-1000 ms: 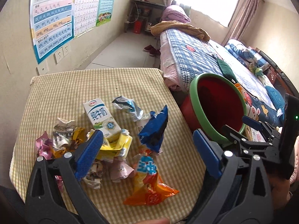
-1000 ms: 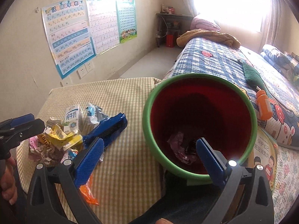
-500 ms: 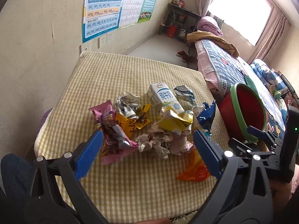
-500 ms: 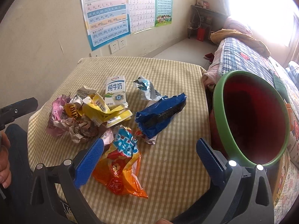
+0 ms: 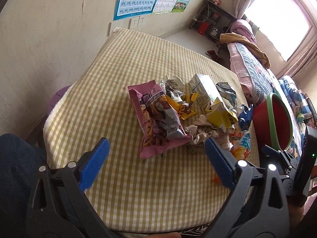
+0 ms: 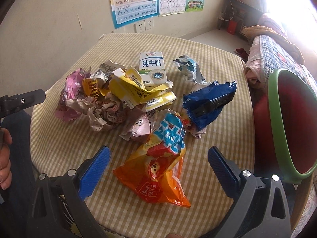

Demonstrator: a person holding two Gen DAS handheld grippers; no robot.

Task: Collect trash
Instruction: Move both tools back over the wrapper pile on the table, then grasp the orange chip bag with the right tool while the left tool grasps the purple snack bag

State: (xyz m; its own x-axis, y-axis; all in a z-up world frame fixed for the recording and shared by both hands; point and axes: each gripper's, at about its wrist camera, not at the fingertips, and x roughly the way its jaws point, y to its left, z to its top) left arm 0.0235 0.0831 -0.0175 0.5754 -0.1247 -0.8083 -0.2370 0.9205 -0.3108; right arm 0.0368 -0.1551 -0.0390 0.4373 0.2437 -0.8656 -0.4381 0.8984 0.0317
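Over the checked surface, left wrist view: left gripper (image 5: pixel 156 159) has swung away from the bin and now faces the near end of the heap; its blue fingers (image 5: pixel 94 163) stand released, grasping nothing.
Nearest piece: purple snack wrapper (image 5: pixel 156 117), glossy crinkled film, lying flat ahead of the fingers and just beside crumpled paper (image 5: pixel 200 133).
Behind it: milk carton (image 5: pixel 204 91), stiff card, on its side.
Bin: red bucket with green rim (image 5: pixel 274 123), smooth plastic, at the right edge past the surface (image 5: pixel 122 180).

From the right wrist view, swing: right gripper (image 6: pixel 158 170) has left the bucket mouth and come back over the trash; fingers (image 6: pixel 222 171) spread wide, empty.
Straight ahead: orange snack bag (image 6: pixel 158 178), shiny, puffed and creased, lying between the fingertips but untouched.
Further off: blue wrapper (image 6: pixel 210 101), folded foil; yellow torn carton (image 6: pixel 136 91), bent card.
Bucket here: green rim (image 6: pixel 277 123) to the right, beside the surface.

Meaning: one drop looks finished; most trash is not yet collected, and my guess is each gripper is lining up its next pick.
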